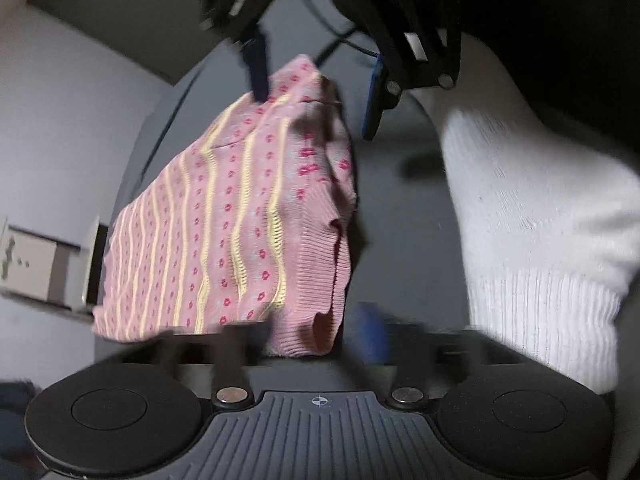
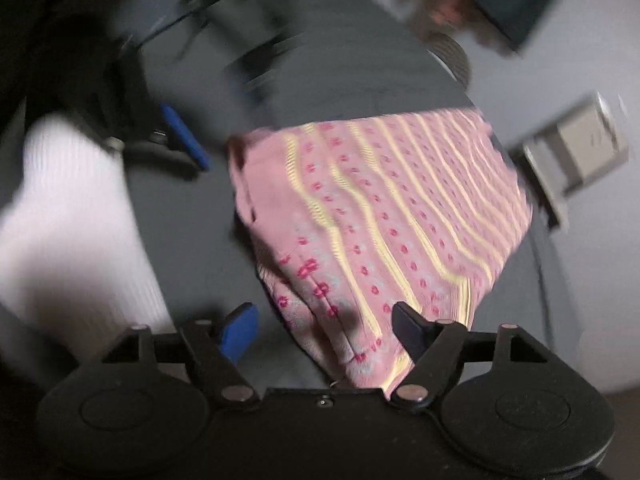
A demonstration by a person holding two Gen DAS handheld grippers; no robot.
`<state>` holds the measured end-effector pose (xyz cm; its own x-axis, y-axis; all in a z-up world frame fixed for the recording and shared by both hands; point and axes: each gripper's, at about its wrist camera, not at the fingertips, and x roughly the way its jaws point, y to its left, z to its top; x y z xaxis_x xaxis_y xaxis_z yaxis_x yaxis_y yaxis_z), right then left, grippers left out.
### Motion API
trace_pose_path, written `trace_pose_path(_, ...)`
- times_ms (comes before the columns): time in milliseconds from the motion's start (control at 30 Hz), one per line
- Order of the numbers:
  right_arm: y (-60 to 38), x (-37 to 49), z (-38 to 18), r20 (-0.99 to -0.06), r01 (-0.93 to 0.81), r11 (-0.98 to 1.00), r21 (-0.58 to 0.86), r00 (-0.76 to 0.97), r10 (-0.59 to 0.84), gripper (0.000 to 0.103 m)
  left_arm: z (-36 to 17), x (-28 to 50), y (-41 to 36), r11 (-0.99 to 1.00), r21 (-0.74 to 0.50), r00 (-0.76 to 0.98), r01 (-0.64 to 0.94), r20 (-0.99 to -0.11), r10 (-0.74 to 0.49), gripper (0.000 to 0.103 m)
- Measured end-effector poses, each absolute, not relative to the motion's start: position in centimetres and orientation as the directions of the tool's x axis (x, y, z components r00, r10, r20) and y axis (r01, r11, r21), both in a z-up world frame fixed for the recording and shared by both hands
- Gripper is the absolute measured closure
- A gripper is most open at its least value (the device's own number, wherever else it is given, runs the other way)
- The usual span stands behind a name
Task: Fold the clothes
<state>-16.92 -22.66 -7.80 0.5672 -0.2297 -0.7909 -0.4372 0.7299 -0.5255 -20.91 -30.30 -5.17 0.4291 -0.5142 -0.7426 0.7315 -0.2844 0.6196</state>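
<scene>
Pink knit garment (image 1: 232, 216) lies folded on the dark grey table (image 1: 404, 216), centre-left of the left wrist frame; long axis runs diagonally from lower left to upper centre, narrowing toward the top; yellow wavy stripes follow that axis with rows of small red-pink flower dots between them; ribbed hem band along the right edge, curling open at the lower centre; knit looks soft, slightly rumpled, layered at the upper right corner.

In the right wrist view the same garment (image 2: 380, 220) fills the centre, stripes fanning from lower centre to upper right; plain pink folded edge on the left side; blurred.

Right gripper (image 2: 324, 328) at lower centre of its own frame, jaws spread wide, blue pad left, dark pad right, the garment's near corner lying between them, not pinched; seen in the left wrist view (image 1: 316, 88) at top centre, one finger touching the garment's top corner.

Left gripper (image 1: 304, 336) is heavily blurred at bottom centre, cannot tell its state; in the right wrist view (image 2: 180, 140) only one blue pad shows, middle left.

White ribbed sleeve (image 1: 540, 216) on the right side, fuzzy knit.
</scene>
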Motion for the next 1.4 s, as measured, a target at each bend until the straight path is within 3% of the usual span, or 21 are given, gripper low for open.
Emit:
trace_pose_path(300, -23.4, -14.8, -8.6, -0.844, -0.480, 0.744, -0.464, 0.495, -0.206, 0.021, -6.1, -21.3, -32.8, -0.334, 0.652, 0.437, 0.680, -0.727, -0.529, 0.037)
trace_pose_path(500, -23.6, -14.6, -9.6, -0.816, -0.553, 0.620, -0.556, 0.505, -0.282, 0.021, -7.6, -22.0, -33.9, -0.341, 0.695, 0.471, 0.632, -0.695, -0.543, 0.037)
trace_pose_path(867, -24.1, -14.0, -10.3, -0.814, -0.498, 0.675, -0.544, 0.507, -0.281, 0.021, -9.0, -23.6, -34.8, -0.299, 0.781, 0.527, 0.549, -0.601, -0.601, 0.037)
trace_pose_path(933, -24.2, -14.2, -10.2, -0.812, -0.484, 0.685, -0.544, 0.511, -0.283, 0.021, -9.3, -23.9, -34.9, -0.305, 0.788, 0.531, 0.535, -0.594, -0.604, 0.050)
trace_pose_path(1133, -24.9, -14.5, -9.6, -0.821, -0.445, 0.734, -0.513, 0.505, -0.267, 0.021, -9.7, -24.2, -34.9, -0.303, 0.778, 0.528, 0.550, -0.605, -0.595, 0.073)
trace_pose_path(1400, -24.9, -14.8, -9.5, -0.819, -0.420, 0.754, -0.506, 0.510, -0.265, 0.021, -9.6, -24.1, -34.4, -0.296, 0.741, 0.503, 0.603, -0.641, -0.579, 0.088)
